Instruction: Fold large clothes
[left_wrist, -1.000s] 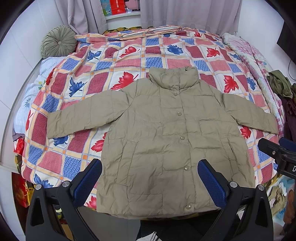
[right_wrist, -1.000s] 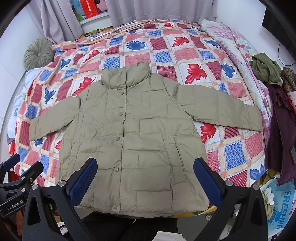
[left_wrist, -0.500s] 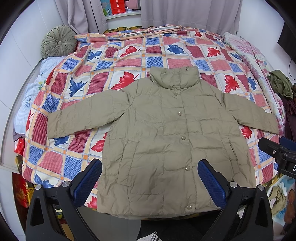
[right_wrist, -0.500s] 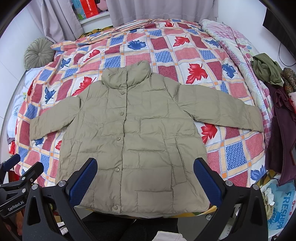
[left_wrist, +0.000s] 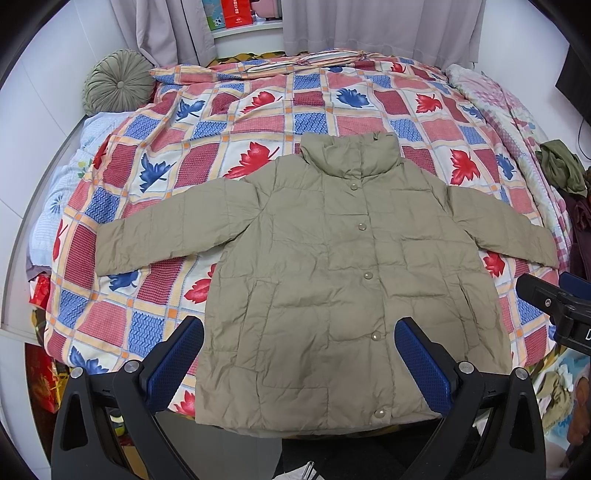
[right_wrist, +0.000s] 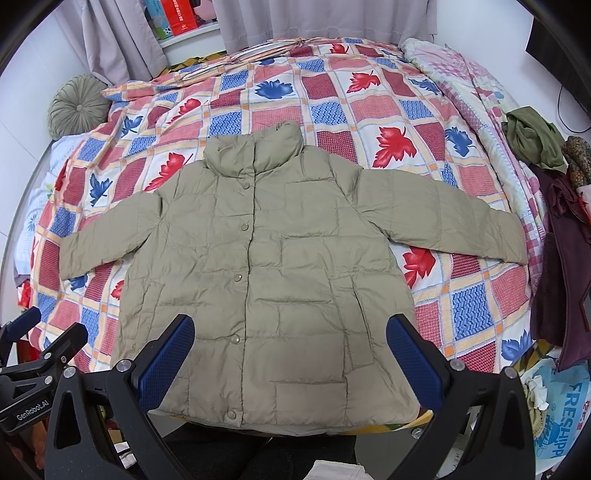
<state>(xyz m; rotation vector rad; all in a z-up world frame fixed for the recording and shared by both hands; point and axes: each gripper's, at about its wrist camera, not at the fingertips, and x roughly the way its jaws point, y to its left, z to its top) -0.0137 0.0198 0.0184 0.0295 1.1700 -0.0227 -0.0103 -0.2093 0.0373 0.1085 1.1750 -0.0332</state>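
Two grippers appear, both with jaws spread wide and nothing between them. The left gripper (left_wrist: 299, 354), with blue textured pads (left_wrist: 175, 360), is held above the near hem of a khaki quilted jacket (left_wrist: 332, 280); the right gripper (right_wrist: 290, 352) is held likewise over the same hem, and its black body also shows at the right margin of the left wrist view. The jacket lies flat, front side up, on a patchwork bedspread (left_wrist: 258, 122) printed with red and blue maple leaves. Its stand-up collar (left_wrist: 349, 155) points toward the far end of the bed, both sleeves are extended sideways, and the front is closed by a row of snap buttons (left_wrist: 368, 275) running from collar to hem. The hem reaches the near edge of the bed. A round green pleated cushion (left_wrist: 118, 81) sits at the far left corner, against grey curtains (left_wrist: 388, 29). A pink floral quilt (right_wrist: 469, 85) runs along the right side of the bed, and just beyond it lie a crumpled olive garment (right_wrist: 532, 138) and a dark maroon garment (right_wrist: 565, 266).
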